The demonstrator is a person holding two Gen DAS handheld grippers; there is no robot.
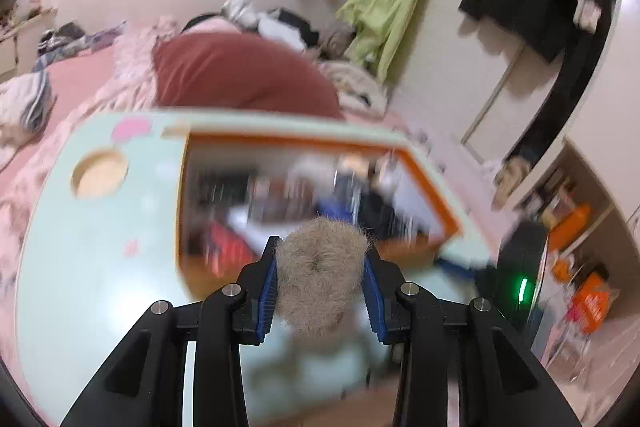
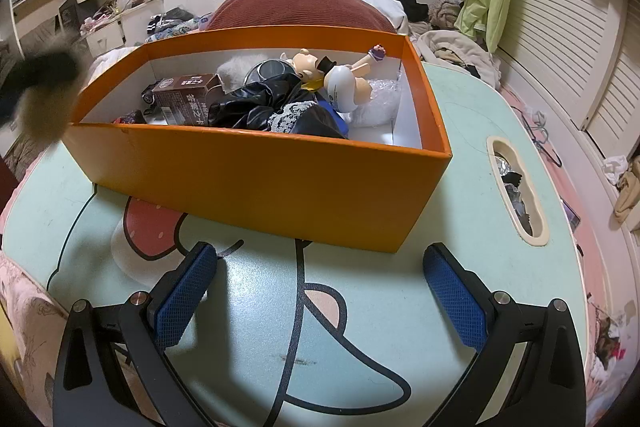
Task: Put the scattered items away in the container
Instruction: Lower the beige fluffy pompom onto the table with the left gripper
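Observation:
My left gripper [image 1: 322, 279] is shut on a fuzzy beige scrunchie [image 1: 320, 279] and holds it in the air over the near rim of the orange box [image 1: 432, 179], which looks blurred. In the right wrist view the same scrunchie [image 2: 42, 115] shows as a blur at the box's left corner. The orange box [image 2: 256, 179] stands on the mint table [image 2: 360, 327] and holds a doll [image 2: 340, 79], a brown carton [image 2: 180, 99], black fabric [image 2: 256, 107] and more. My right gripper [image 2: 320, 291] is open and empty, low over the table in front of the box.
The table has a round cup hole [image 1: 100, 173] and an oval slot [image 2: 516, 187] with items in it. A red cushion [image 2: 296, 7] and heaps of clothes [image 2: 452, 55] lie on the pink bed behind. Shelves [image 1: 568, 219] stand at the right.

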